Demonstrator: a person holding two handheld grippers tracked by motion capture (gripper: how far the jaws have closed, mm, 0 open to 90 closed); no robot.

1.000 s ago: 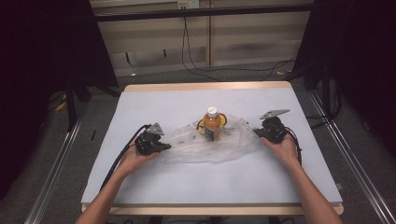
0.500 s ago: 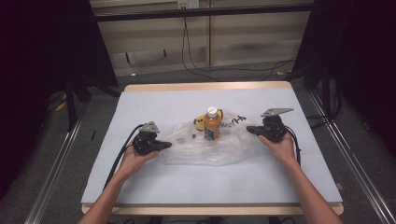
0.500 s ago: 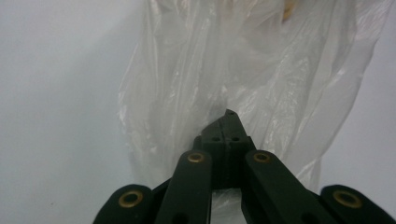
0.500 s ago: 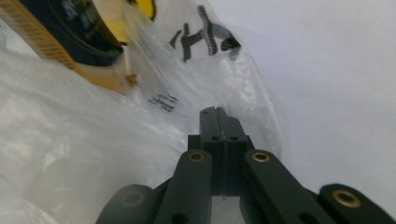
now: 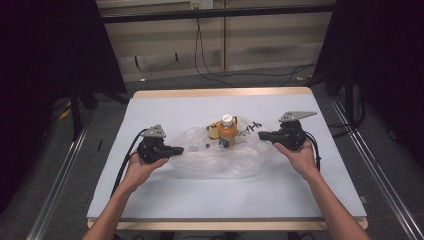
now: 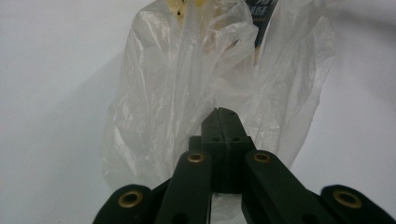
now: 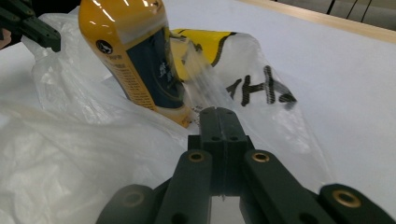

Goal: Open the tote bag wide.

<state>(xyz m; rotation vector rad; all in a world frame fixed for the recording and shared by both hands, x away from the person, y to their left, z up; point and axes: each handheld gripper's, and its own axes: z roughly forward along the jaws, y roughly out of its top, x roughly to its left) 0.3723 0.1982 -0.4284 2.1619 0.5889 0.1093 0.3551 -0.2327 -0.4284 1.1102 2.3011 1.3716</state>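
Note:
A clear plastic bag (image 5: 215, 159) lies crumpled in the middle of the white table (image 5: 165, 200). Inside it an orange bottle (image 5: 227, 133) with a white cap stands upright, and a yellow packet (image 5: 214, 131) sits just behind it. My left gripper (image 5: 177, 149) is shut on the bag's left edge, with the film bunched at its tips (image 6: 223, 112). My right gripper (image 5: 261, 135) is shut on the bag's right edge, where black print shows (image 7: 261, 91). From its tips (image 7: 218, 111) the film stretches taut toward the bottle (image 7: 135, 56) and the packet (image 7: 205, 44).
The table's wooden far edge (image 5: 220, 92) is well behind the bag. Metal rails (image 5: 60, 200) run along both sides of the table, and dark stands and cables are on the floor beyond. The left gripper (image 7: 28, 23) shows at the top left of the right gripper view.
Both grippers have risen a little and drawn the bag's two edges up off the table. The right one has also shifted slightly inward. The bottle still stands where it was.

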